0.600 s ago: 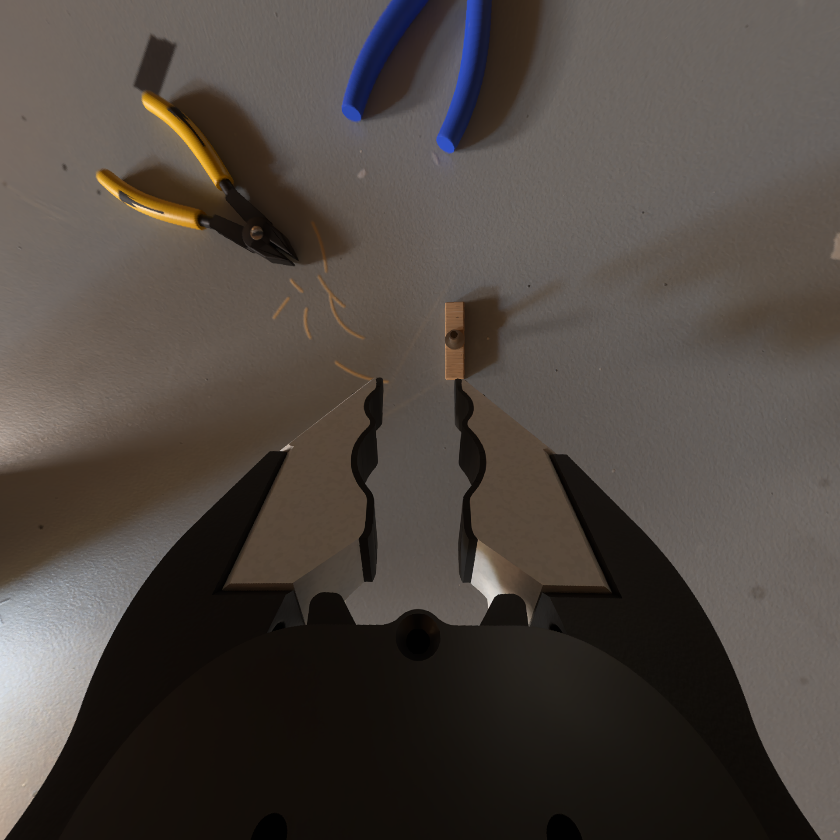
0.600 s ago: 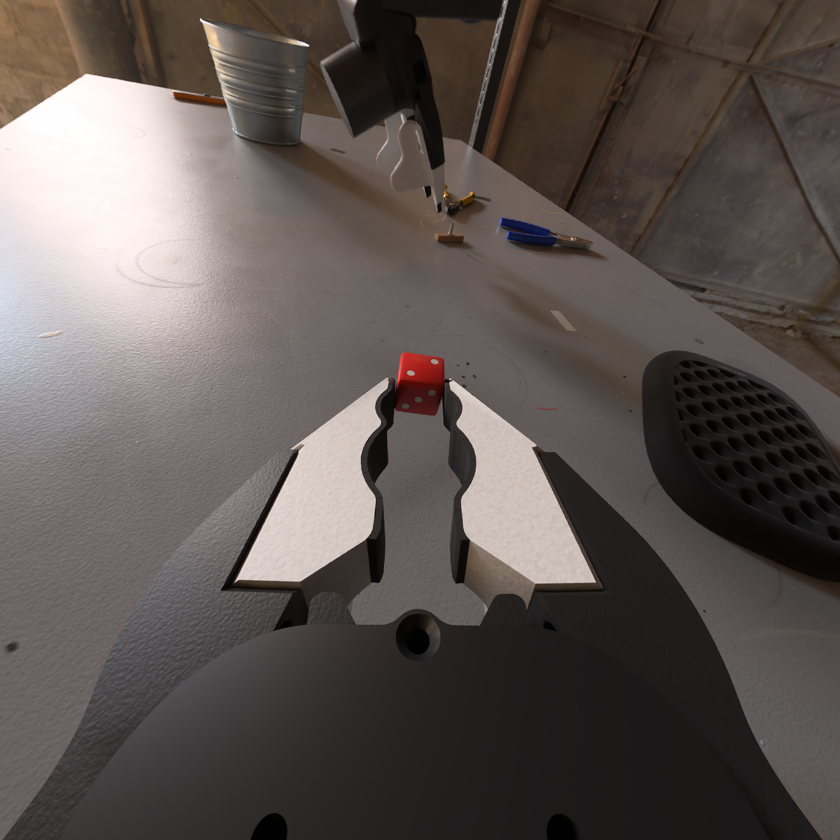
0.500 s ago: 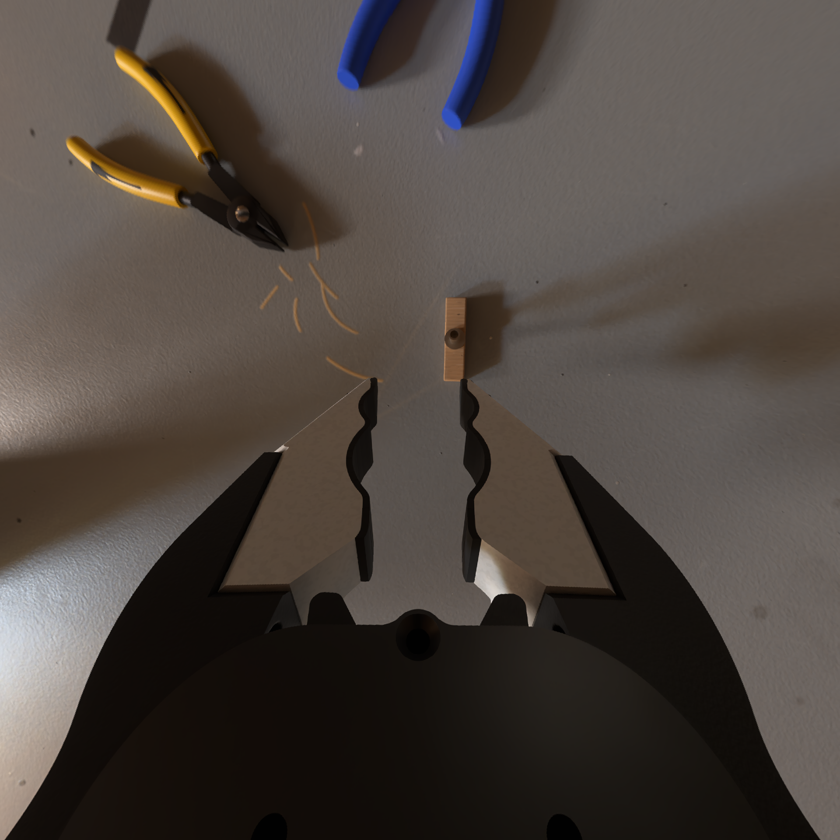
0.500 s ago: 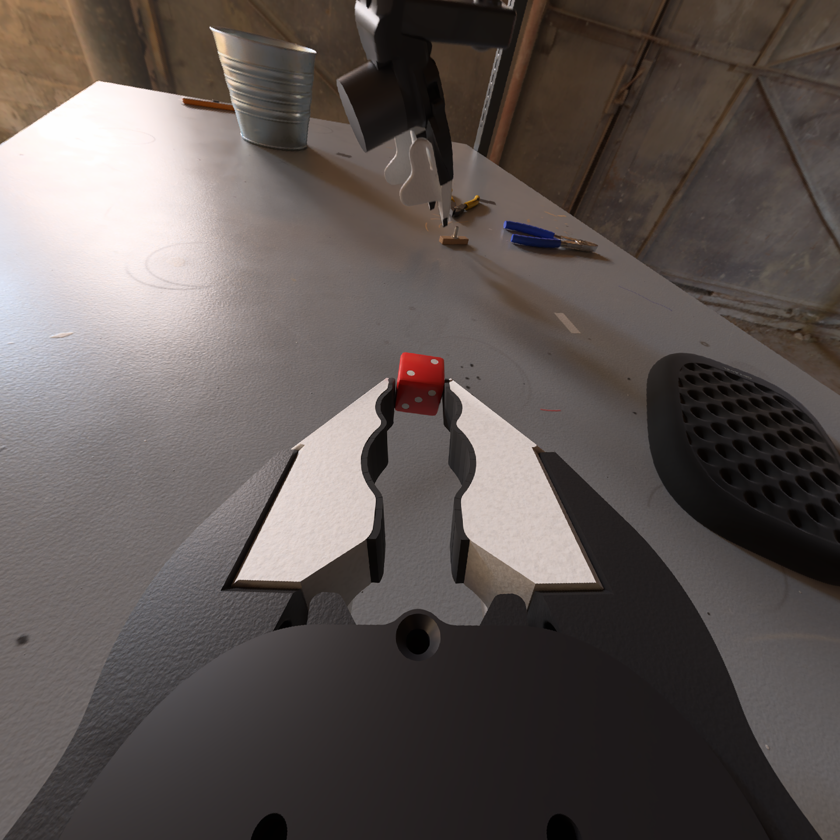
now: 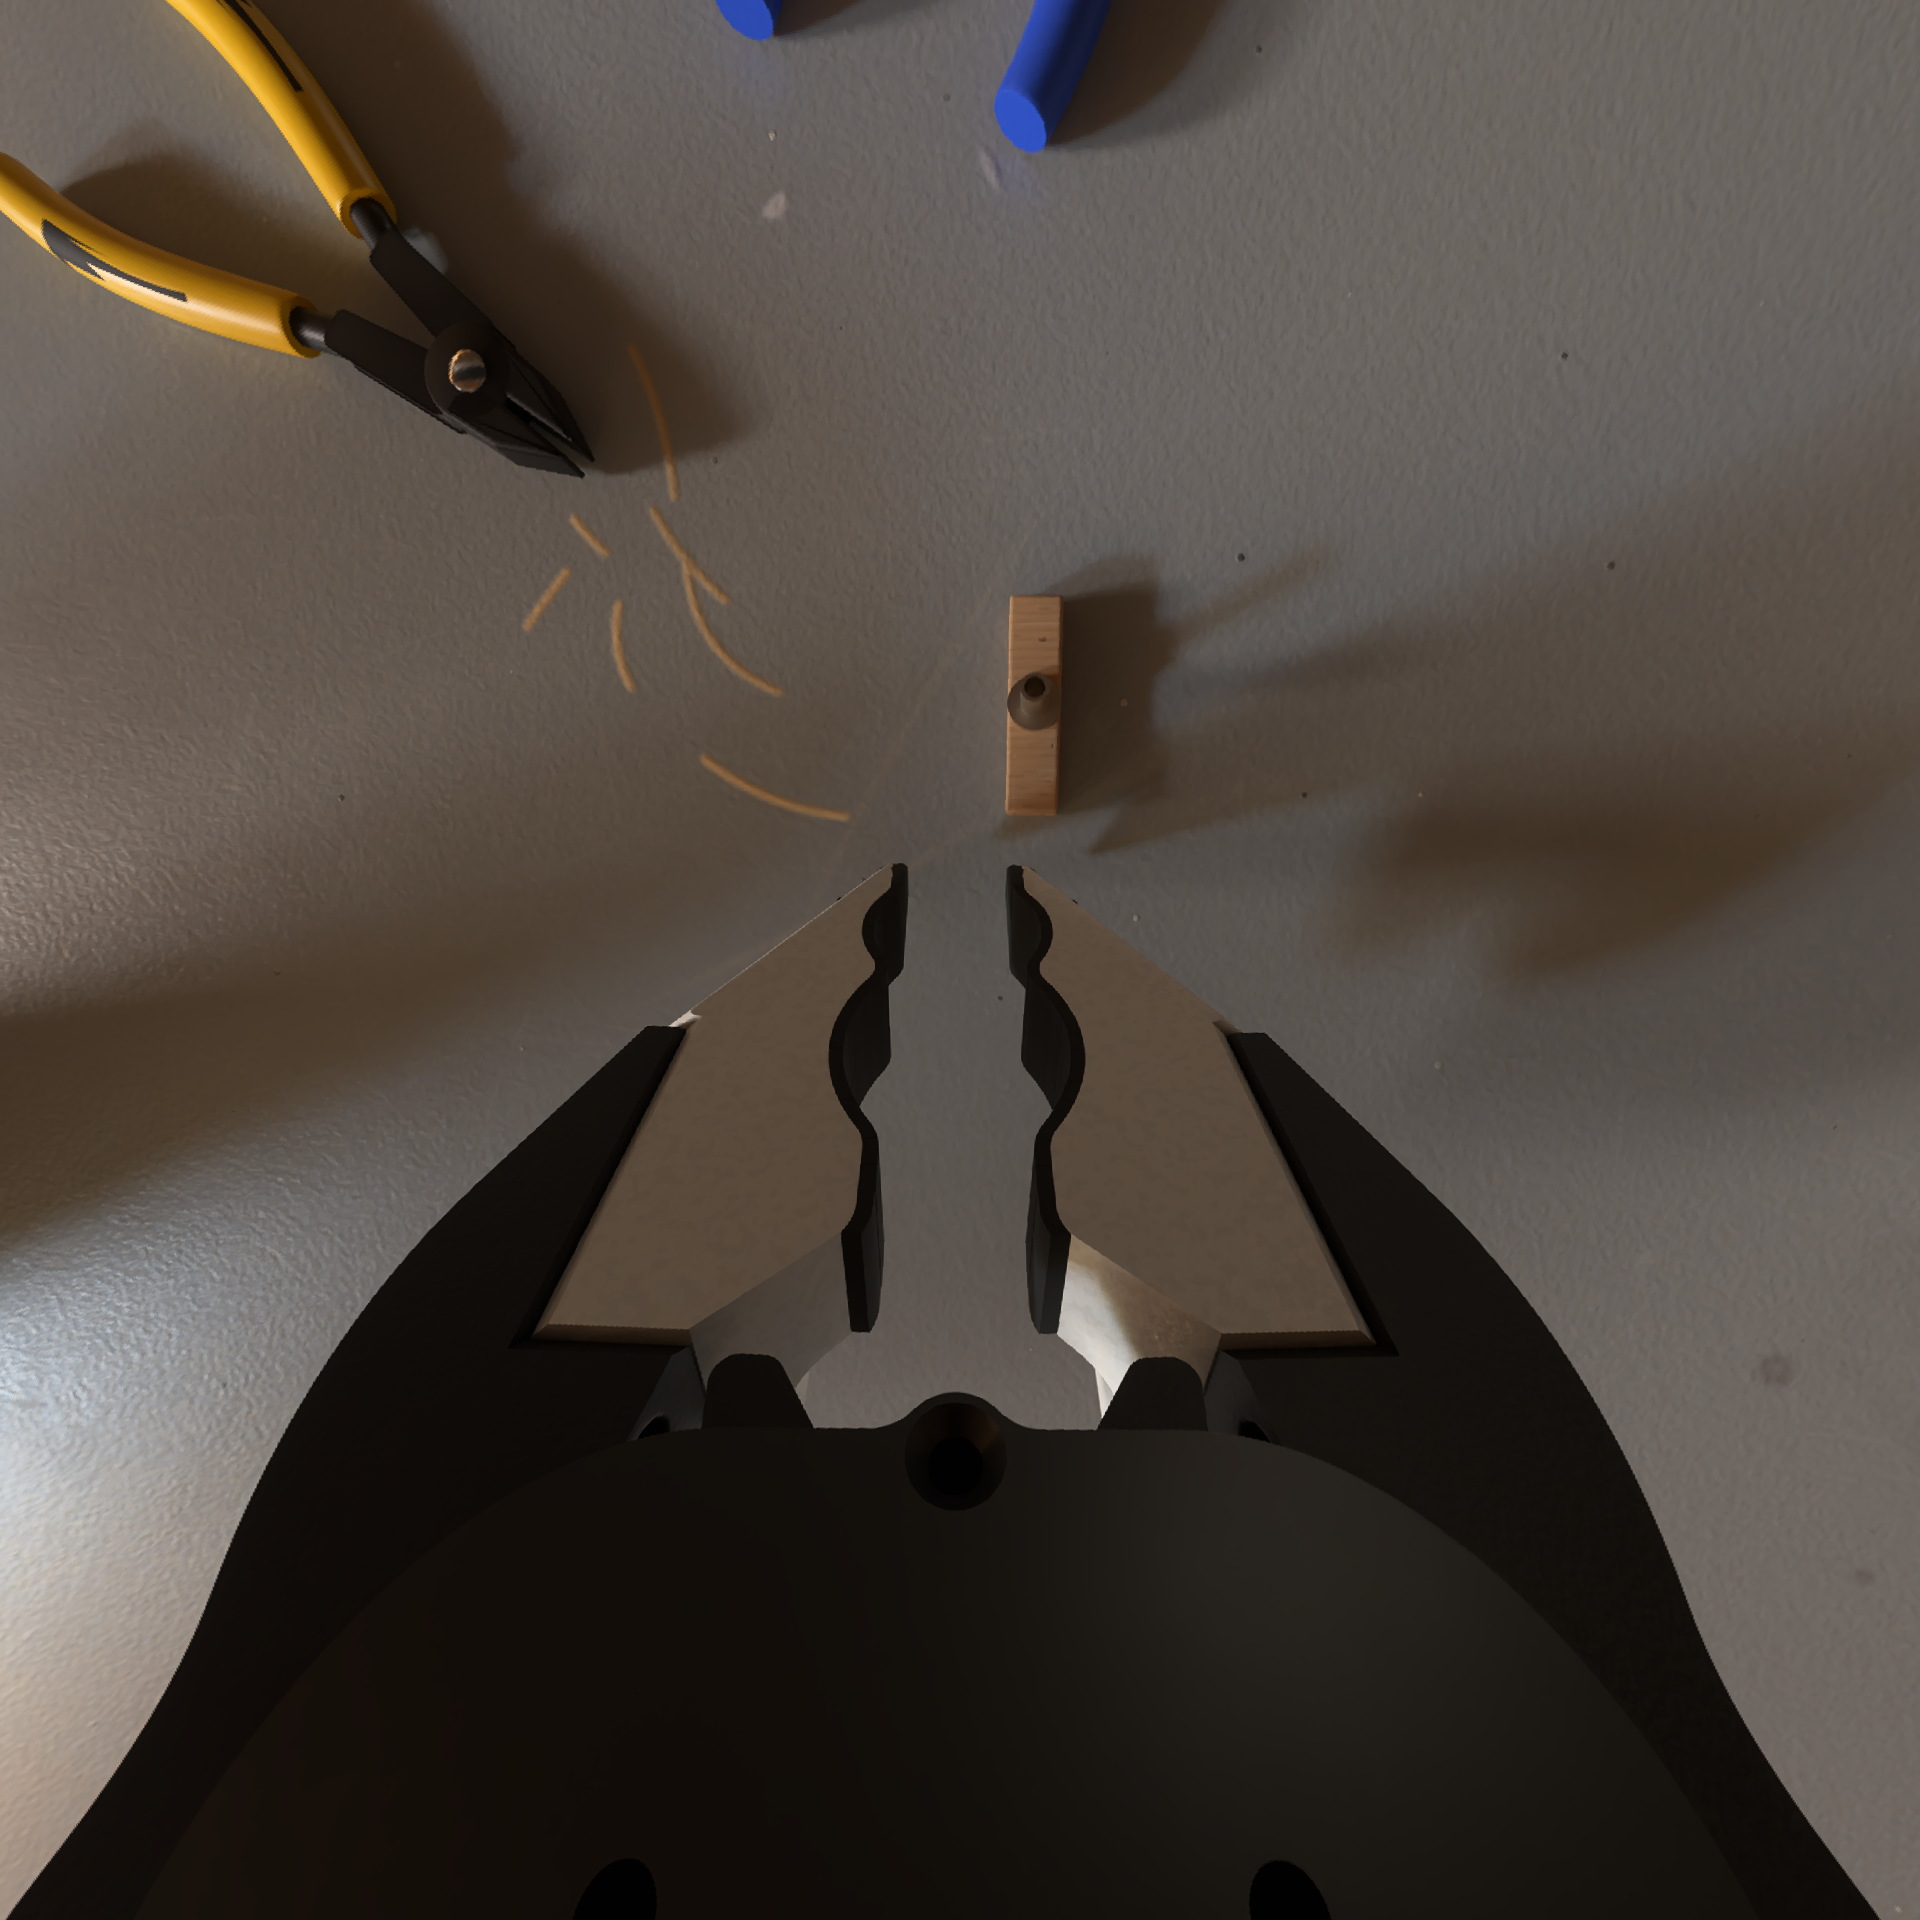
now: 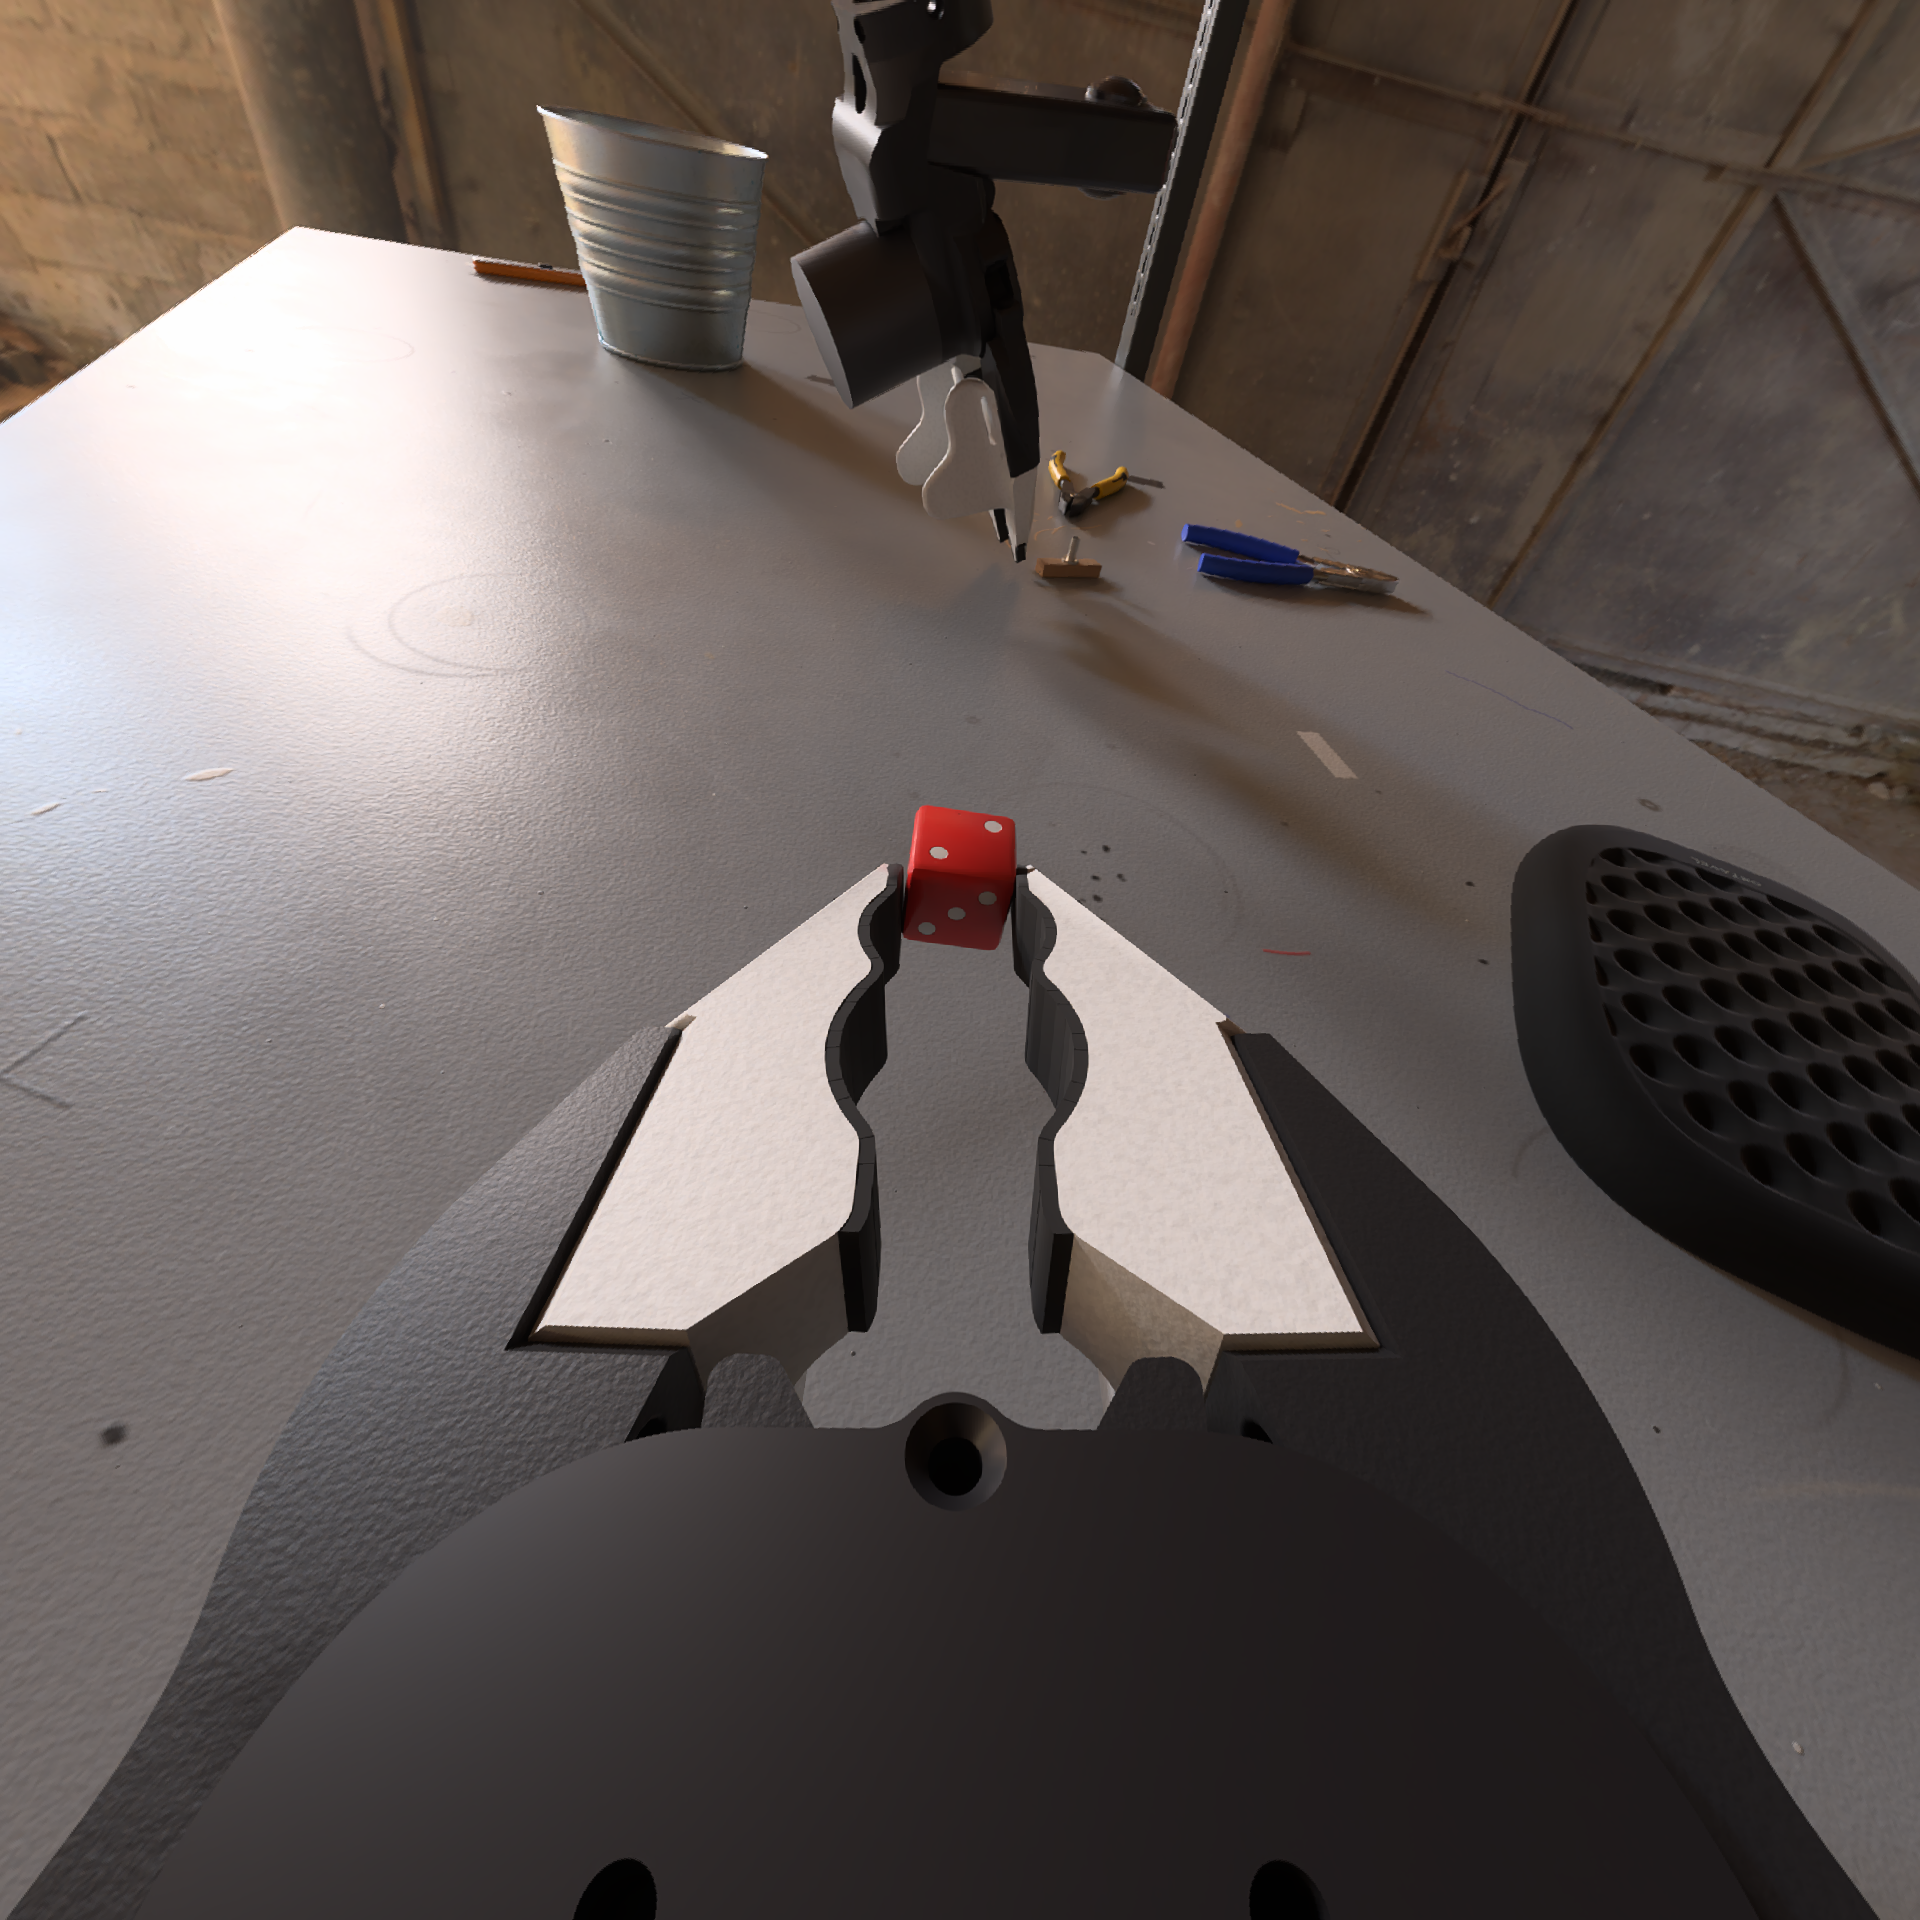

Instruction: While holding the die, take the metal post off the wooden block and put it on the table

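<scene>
On the grey table (image 5: 1455, 312), seen from straight above in the left wrist view, the left gripper (image 5: 956, 871) hangs with its fingers spread a little, nothing between them, its tips pointing down just short of the near end of the wooden block (image 5: 1034, 758). That block lies flat on the table, and the metal post (image 5: 1033, 698) stands in its middle, seen end-on. To the left of the block lie thin wood shavings (image 5: 717, 644), and beyond them yellow-handled cutters (image 5: 312, 270) with their dark nose toward the shavings; at the top edge are the ends of blue-handled pliers (image 5: 1039, 94). From the right wrist view, going left to right across the far end of the table: an orange pencil (image 6: 528, 272), a metal bucket (image 6: 665, 239) standing upright, whose inside cannot be seen, then the left gripper (image 6: 1010, 540) pointing down with its tips just beside the block (image 6: 1070, 568) and post (image 6: 1072, 548), then the cutters (image 6: 1086, 488) and the pliers (image 6: 1283, 559). Nearer, the right gripper (image 6: 958, 878) pinches the red die (image 6: 958, 878) between its fingertips, white pips showing on two faces, held above the table. At the right edge lies a black perforated pad (image 6: 1714, 1039).
</scene>
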You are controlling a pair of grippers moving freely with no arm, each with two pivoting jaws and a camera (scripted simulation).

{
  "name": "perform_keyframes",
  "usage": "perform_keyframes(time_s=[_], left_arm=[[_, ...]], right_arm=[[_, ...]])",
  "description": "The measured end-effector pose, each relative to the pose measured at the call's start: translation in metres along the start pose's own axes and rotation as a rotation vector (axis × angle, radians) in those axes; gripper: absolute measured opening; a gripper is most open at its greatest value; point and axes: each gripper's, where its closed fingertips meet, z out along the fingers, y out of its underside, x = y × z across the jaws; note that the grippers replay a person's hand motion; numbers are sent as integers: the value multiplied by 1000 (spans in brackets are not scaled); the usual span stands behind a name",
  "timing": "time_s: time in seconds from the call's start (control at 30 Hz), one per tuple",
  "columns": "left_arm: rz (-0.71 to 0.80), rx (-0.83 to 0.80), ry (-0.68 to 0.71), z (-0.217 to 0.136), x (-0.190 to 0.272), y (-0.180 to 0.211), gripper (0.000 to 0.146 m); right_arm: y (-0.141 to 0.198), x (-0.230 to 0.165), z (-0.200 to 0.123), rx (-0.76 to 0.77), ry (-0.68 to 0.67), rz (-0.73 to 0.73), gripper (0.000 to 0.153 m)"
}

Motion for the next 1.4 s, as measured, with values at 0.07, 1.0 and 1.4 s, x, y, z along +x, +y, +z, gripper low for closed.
perform_keyframes(time_s=[0.07, 1.0, 1.4], left_arm=[[25, -7, -10, -2, 0, 2, 19], [50, -71, 5, 10, 11, -22, 10], [529, 93, 456, -118, 192, 18, 10]], right_arm=[[0, 0, 0, 0, 0, 0, 20], [-1, -4, 0, 3, -20, 1, 20], [-7, 1, -6, 34, 20, -15, 20]])
